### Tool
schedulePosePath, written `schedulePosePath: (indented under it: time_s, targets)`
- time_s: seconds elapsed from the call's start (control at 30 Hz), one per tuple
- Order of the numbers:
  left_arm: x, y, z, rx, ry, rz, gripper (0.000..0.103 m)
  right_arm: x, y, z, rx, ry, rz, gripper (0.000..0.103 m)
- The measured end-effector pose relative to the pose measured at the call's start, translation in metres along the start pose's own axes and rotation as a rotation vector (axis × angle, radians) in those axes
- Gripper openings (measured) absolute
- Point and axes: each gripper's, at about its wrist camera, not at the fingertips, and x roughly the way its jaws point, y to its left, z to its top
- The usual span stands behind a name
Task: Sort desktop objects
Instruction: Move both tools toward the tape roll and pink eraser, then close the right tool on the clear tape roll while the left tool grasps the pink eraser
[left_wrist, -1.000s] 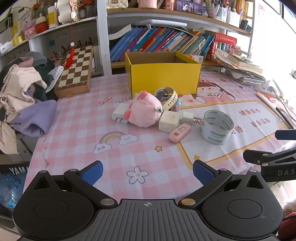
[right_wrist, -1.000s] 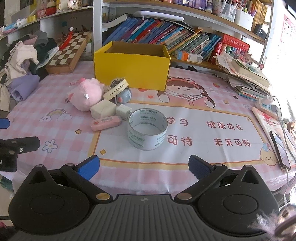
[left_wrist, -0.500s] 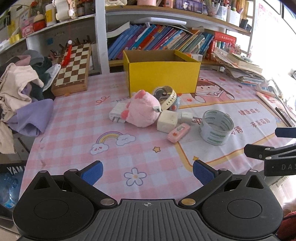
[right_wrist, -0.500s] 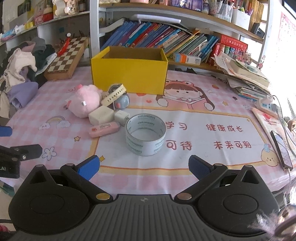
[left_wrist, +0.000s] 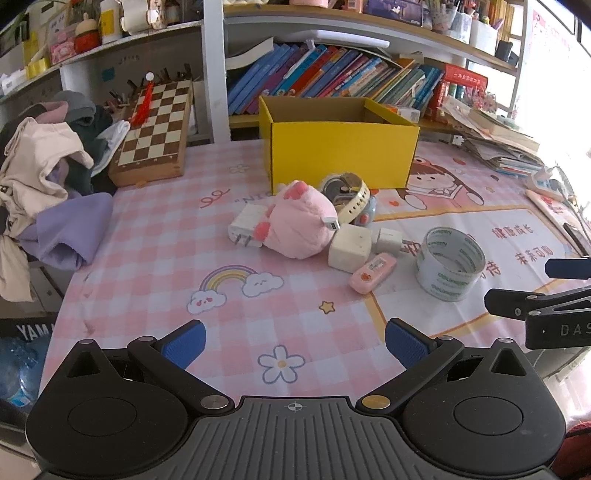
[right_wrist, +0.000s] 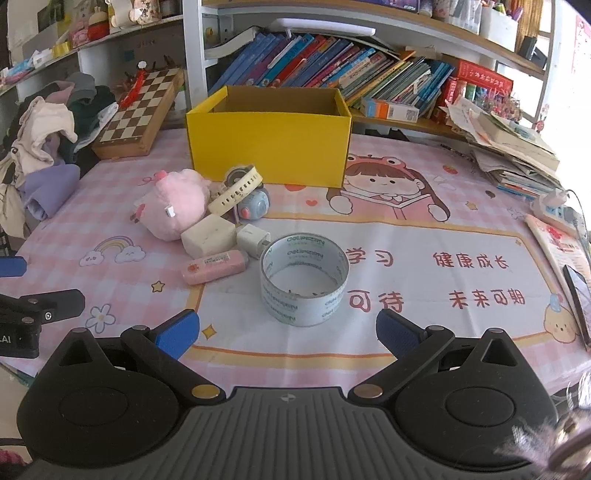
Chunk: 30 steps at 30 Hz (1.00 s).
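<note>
An open yellow box stands at the back of the pink table. In front of it lie a pink plush toy, a white plug charger, a white cube charger, a small white adapter, a pink eraser case, a cream watch band on a small blue toy and a tape roll. My left gripper is open and empty, well short of the plush. My right gripper is open and empty, just short of the tape roll.
A chessboard leans at the back left beside a heap of clothes. Books fill the shelf behind the box. Stacked papers, a power strip and a phone lie along the right edge.
Both grippers have drawn slightly nearer to the objects and tilted a little; jaws stay open. Nothing on the table has moved.
</note>
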Motion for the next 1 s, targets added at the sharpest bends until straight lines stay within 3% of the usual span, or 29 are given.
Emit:
schedulePosePath:
  time_s: [0.83,1.0]
  targets:
    - [0.056,-0.013,0.027,-0.031,0.084,0.017,0.103,0.075,-0.024,0.033,-0.067,0.139,0.047,0.103]
    - [0.069,-0.02,0.033,-0.007,0.1,-0.026,0.103,0.091,-0.029,0.038,-0.08,0.169,0.063,0.102]
